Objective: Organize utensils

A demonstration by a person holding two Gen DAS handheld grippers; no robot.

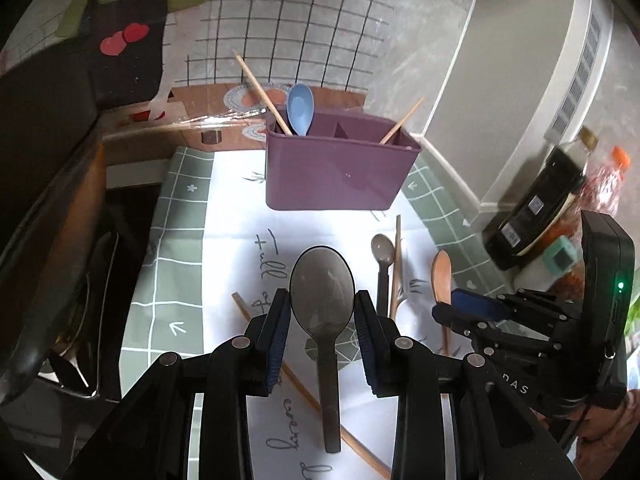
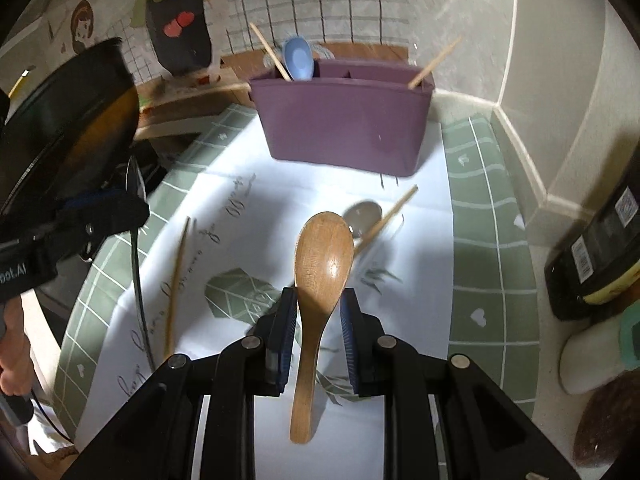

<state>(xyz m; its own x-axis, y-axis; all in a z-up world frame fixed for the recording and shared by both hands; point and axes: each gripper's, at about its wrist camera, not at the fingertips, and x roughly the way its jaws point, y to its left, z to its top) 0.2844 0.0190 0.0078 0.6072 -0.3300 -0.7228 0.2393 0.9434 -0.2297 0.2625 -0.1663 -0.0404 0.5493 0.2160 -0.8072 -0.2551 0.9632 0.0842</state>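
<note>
The left hand-held gripper clamped a grey plastic spoon and the right hand-held gripper a brown wooden spoon, both handles trailing backward, bowls aimed at the purple plastic organizer box straight ahead.

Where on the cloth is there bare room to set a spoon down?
Bare cloth lies left of the purple caddy, toward the green checked border, and just in front of the caddy. It is crowded on the right, where the small grey spoon and a chopstick lie together.
</note>
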